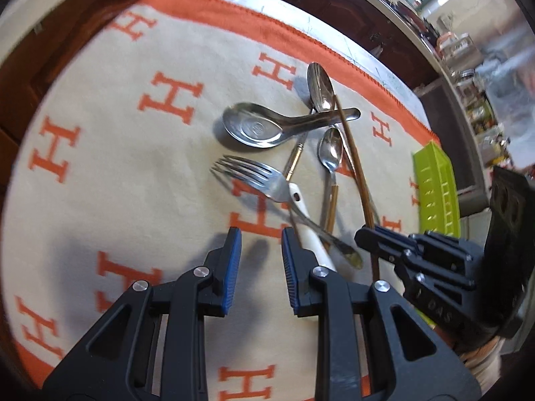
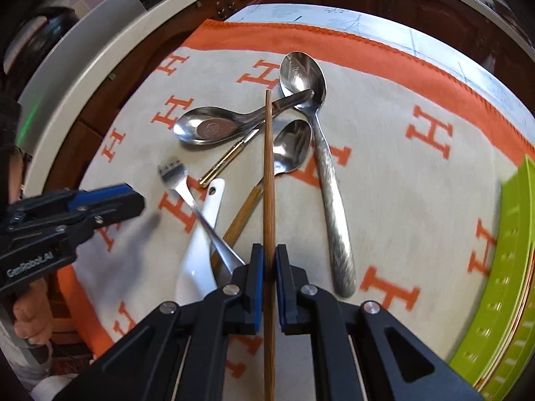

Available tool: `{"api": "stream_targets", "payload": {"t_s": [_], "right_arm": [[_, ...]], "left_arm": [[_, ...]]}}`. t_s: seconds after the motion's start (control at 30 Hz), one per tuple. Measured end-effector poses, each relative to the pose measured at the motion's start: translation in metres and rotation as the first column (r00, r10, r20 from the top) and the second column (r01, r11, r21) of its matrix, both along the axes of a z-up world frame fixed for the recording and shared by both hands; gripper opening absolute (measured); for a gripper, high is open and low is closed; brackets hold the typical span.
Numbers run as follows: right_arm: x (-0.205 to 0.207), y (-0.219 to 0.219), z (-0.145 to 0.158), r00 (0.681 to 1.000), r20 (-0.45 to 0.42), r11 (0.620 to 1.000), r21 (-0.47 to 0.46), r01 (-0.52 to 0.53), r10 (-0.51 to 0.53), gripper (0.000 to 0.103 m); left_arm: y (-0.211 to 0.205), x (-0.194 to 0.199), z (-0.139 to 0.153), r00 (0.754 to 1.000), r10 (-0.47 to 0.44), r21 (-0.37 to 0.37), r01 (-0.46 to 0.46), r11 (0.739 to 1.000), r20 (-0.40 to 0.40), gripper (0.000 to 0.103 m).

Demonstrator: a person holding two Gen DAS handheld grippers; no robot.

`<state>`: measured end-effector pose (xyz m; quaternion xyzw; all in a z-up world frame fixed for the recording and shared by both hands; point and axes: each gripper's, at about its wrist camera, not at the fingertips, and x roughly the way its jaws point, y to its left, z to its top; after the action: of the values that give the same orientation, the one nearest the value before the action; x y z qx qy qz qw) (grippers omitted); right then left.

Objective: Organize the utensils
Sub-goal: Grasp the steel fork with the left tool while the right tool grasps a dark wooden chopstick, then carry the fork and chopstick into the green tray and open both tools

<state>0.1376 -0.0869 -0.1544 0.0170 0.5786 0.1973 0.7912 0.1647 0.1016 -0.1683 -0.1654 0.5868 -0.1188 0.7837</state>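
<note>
Over blanket | right claw clamps chopstick (upright) | left claw partly open, empty

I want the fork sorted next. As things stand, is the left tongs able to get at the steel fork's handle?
Probably yes. The left tongs stand open and empty just beside the steel fork, whose handle lies on top of the white ceramic spoon with nothing over it. The right tongs are busy clamping the brown wooden chopstick.

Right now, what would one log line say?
right tool: shut on wooden chopstick | left tool: open, empty | green tray: no utensils seen inside
</note>
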Motion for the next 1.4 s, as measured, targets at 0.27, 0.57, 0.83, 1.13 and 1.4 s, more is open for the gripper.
{"api": "stream_targets", "payload": {"t_s": [0.27, 0.57, 0.83, 1.13, 1.4], "right_arm": [[-0.011, -0.009, 0.012, 0.999, 0.043, 0.999, 0.043, 0.020, -0.022, 0.006], [-0.010, -0.011, 0.004, 0.999, 0.031, 0.996, 0.076, 0.035, -0.037, 0.006], [-0.012, -0.008, -0.004, 0.999, 0.012, 0.995, 0.092, 0.041, -0.042, 0.006], [-0.014, -0.013, 0.002, 0.998, 0.028, 0.991, 0.116, 0.060, -0.064, 0.006], [-0.027, -0.036, 0.026, 0.989, 0.073, 0.977, 0.180, 0.114, -0.128, 0.006]], "left_arm": [[-0.017, 0.009, -0.014, 0.998, 0.051, -0.085, -0.047, 0.995, 0.037, 0.021], [-0.026, 0.017, -0.021, 0.985, 0.091, -0.118, -0.073, 0.990, 0.150, 0.021], [-0.029, 0.020, -0.029, 0.972, 0.144, -0.126, -0.121, 0.985, 0.186, 0.003], [-0.041, 0.012, 0.001, 0.979, 0.056, -0.085, -0.040, 0.996, 0.195, 0.000], [-0.073, -0.007, 0.040, 0.976, -0.067, -0.069, 0.083, 0.994, 0.205, 0.000]]}}
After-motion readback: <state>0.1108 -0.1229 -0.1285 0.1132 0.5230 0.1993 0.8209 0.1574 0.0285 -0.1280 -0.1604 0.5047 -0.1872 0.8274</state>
